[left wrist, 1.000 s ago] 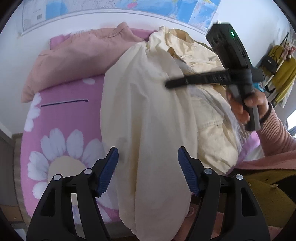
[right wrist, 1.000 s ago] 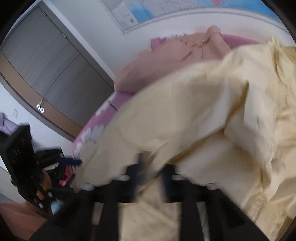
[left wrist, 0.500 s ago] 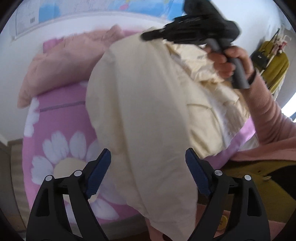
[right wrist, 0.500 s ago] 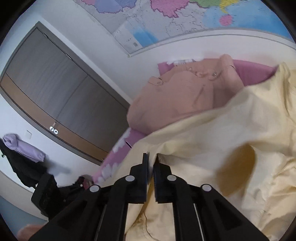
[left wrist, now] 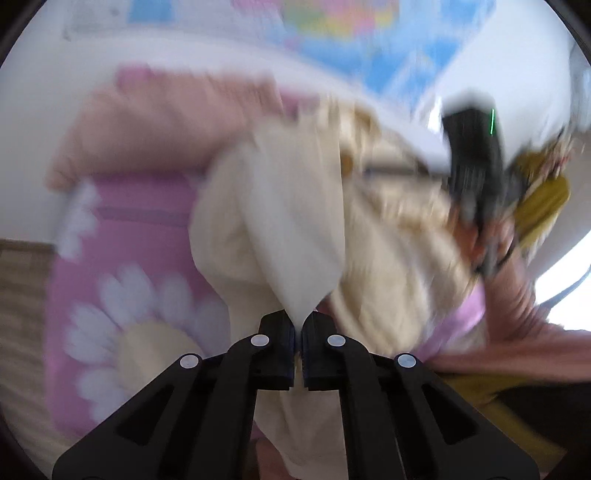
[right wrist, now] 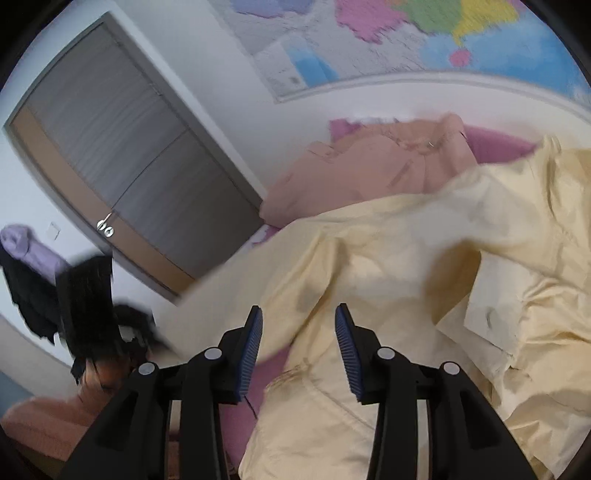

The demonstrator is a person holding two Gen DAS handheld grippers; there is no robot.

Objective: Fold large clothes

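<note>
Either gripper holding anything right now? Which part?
Left gripper has just closed, pinching a gathered fold of the cream garment. Right gripper has just opened; its jaws stand apart over the cloth and grip nothing.

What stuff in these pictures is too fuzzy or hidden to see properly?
- Left wrist view: all smeared by motion blur, so the wall map shows only colour patches.
- Left wrist view: the hand holding the right gripper is a blur; its fingers cannot be made out.
- Both views: the pink bedspread lies partly hidden under the cream garment.
- Right wrist view: the garment's lower part is cut off by the picture's edge.
</note>
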